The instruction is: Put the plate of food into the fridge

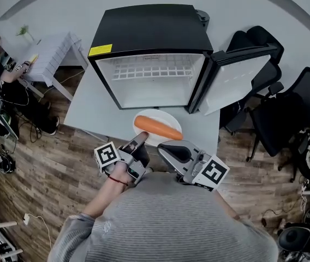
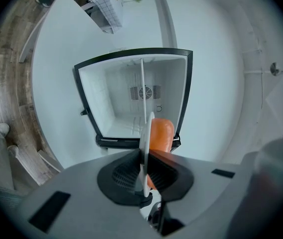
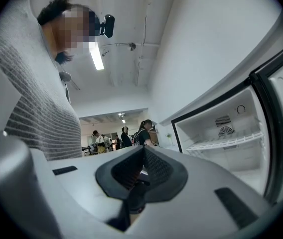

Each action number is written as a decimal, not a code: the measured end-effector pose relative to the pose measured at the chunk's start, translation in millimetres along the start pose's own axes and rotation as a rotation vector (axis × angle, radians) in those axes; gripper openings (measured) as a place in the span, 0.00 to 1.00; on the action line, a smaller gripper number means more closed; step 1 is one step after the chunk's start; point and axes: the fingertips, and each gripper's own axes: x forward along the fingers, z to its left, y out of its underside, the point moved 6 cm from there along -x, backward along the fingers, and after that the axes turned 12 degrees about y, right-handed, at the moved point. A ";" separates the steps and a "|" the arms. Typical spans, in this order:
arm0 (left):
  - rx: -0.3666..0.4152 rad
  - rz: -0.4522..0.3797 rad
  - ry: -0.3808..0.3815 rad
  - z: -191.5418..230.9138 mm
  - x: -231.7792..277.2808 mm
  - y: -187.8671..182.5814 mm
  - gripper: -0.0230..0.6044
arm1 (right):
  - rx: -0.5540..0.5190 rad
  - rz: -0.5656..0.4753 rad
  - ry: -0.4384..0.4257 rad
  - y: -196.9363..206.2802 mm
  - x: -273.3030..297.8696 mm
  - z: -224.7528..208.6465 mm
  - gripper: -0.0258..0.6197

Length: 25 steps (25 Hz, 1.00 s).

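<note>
Left gripper [image 1: 140,140]: clamped on plate [image 1: 163,115] rim.
Right gripper [image 1: 170,148]: closed, empty.
Fridge [image 1: 152,83]: opened; plate with carrot [image 1: 158,127] not yet inside.

1. My fridge [image 1: 149,31]: black shell, white inside, a yellow label [image 1: 100,50] on its top.
2. In front of the fridge, the plate [image 1: 168,118] is white and its food [image 1: 158,127] orange.
3. My sweater [image 1: 171,217]: grey, finely striped.
4. The floor [image 1: 51,162] left of the fridge: brown wood planks.

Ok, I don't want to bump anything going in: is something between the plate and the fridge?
Nothing visible. The fridge has its door swung open to the right, its inside looks bare apart from a wire shelf, and the plate in the left gripper is held just before the opening.
</note>
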 end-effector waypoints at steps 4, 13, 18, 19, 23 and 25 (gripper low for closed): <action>-0.009 0.006 -0.003 1.3 2.6 -4.1 0.10 | 0.020 0.011 0.004 2.6 7.6 0.0 0.06; -0.018 0.013 -0.009 6.3 13.1 -9.8 0.10 | 0.026 0.016 0.016 1.6 12.0 -11.1 0.06; -0.017 0.009 -0.018 8.4 15.6 -18.2 0.10 | 0.030 0.017 0.019 1.6 17.5 -12.0 0.06; -0.009 0.009 -0.026 9.9 16.2 -20.8 0.10 | 0.030 0.017 0.021 1.5 17.7 -13.0 0.06; 0.029 0.003 -0.073 16.9 15.8 -36.5 0.10 | 0.028 0.014 0.027 1.2 19.6 -16.4 0.06; 0.029 -0.010 -0.063 13.7 19.1 -41.7 0.10 | 0.031 0.014 0.027 1.1 20.3 -17.2 0.06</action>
